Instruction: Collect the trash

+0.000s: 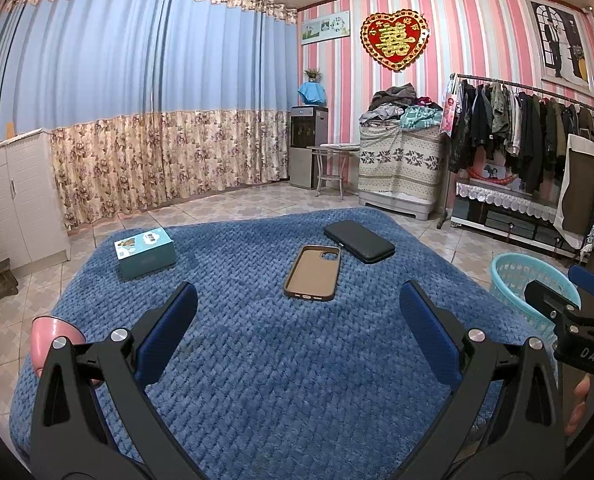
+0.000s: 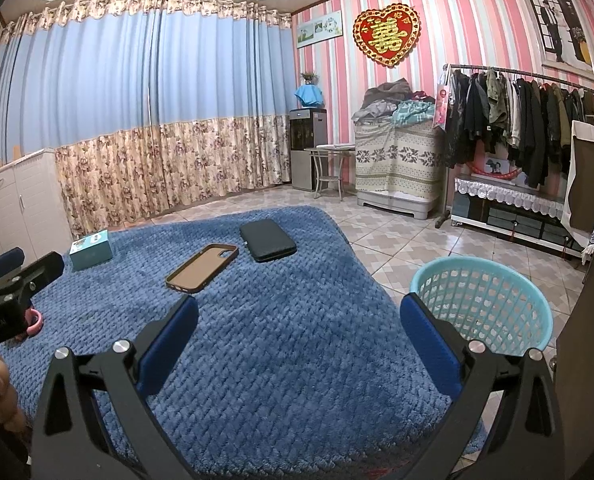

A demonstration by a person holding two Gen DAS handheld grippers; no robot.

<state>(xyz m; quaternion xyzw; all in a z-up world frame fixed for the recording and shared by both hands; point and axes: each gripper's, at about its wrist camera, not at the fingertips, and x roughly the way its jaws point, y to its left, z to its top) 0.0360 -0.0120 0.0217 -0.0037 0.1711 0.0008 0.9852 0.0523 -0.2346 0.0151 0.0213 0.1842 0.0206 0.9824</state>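
Both claws hung above the blue rug [image 1: 281, 360], each with its blue-padded fingers spread wide and nothing between them. The left gripper [image 1: 297, 312] filled the bottom of the left wrist frame, and the right gripper [image 2: 297, 320] did the same in the right wrist frame.

On the rug, a little above the centre of the left view, lay a brown phone case [image 1: 313, 274], hollow side up. Just beyond it, to the upper right and not quite touching, sat a black case [image 1: 359, 241], lying flat. In the right wrist view the same pair showed left of centre, the brown phone case [image 2: 202, 268] below and left of the black case [image 2: 267, 240]. A teal box [image 1: 145, 253] rested near the rug's far left corner, well apart from the cases.

A light blue basket [image 2: 483, 304] stood on the tiled floor [image 2: 401, 236] just off the rug's right edge, in the right middle of the right wrist frame, its mesh wall showing behind the right claw's right finger. A pink cup-like thing [image 1: 55, 338] peeked out at the lower left of the left view, partly hidden behind the left claw.
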